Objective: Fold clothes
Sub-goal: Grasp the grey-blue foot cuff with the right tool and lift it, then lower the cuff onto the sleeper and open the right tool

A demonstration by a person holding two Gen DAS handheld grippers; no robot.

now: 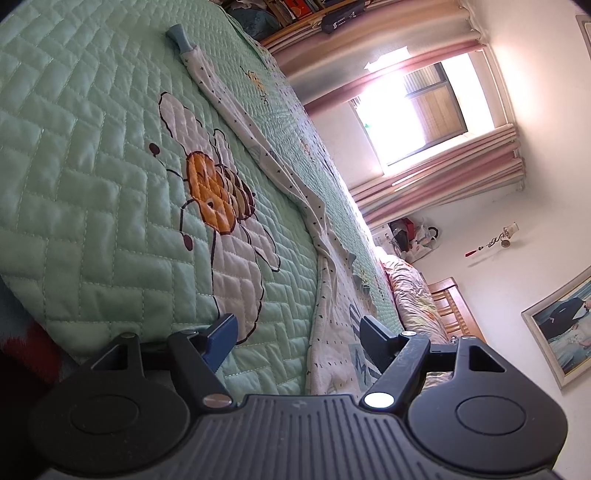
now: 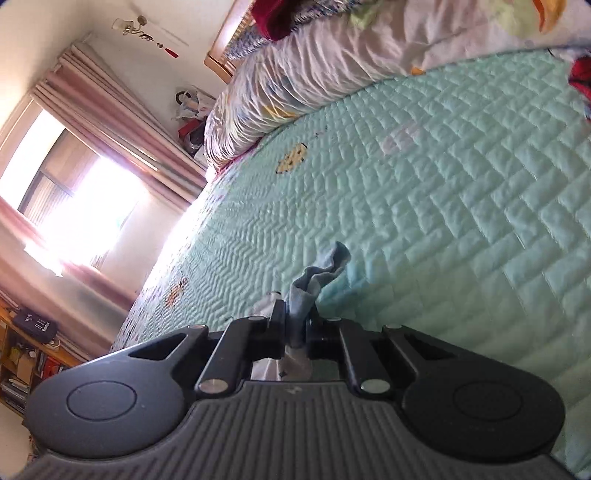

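We see the white garment (image 1: 258, 147) with small dark marks stretched long across the green quilt (image 1: 92, 184), its blue cuff (image 1: 177, 35) at the far end. Our left gripper (image 1: 299, 332) is spread wide, low over the near end of the garment, nothing between its fingers. Our right gripper (image 2: 295, 325) is pressed together, pinching another blue cuff (image 2: 314, 280), which bunches up just past the fingertips, white cloth showing below.
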